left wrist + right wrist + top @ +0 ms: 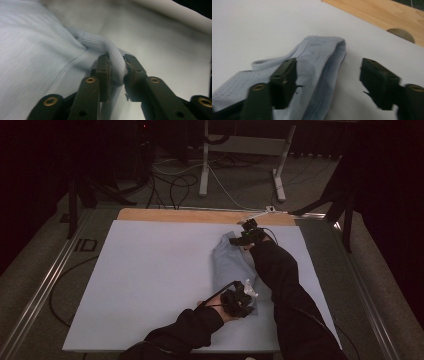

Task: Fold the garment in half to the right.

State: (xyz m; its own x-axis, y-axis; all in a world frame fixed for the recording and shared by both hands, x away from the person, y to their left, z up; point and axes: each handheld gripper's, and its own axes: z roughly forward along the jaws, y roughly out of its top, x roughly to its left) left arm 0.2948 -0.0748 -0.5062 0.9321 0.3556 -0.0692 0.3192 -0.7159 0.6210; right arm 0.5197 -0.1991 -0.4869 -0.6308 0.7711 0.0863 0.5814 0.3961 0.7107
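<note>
Where the high view looks down on the white sheet-covered table [150, 285], a pale blue folded knit garment [231, 270] lies right of centre, running from the near edge toward the far wooden strip [200, 216]. The left gripper [239, 301] sits at the garment's near end, the right gripper [248, 234] at its far end; both dark-sleeved forearms enter from below. At this distance and in this dim light, neither jaw gap can be read.

Left gripper view: the two black jaws stand narrowly apart with a ribbed fold of the pale blue garment [110, 52] between them. The fabric fills the gap and appears to touch both pads, though slight blur leaves the pressure uncertain. The rest of the garment spreads to the left, white table surface [170, 50] to the right.

Right gripper view: the jaws stand wide. The garment's far end [322, 55], with a ribbed hem and mesh-like inner face, lies between them on the white sheet, nearer the left jaw; the right jaw stands clear of the cloth. The wooden strip [372, 10] crosses the upper right corner.
</note>
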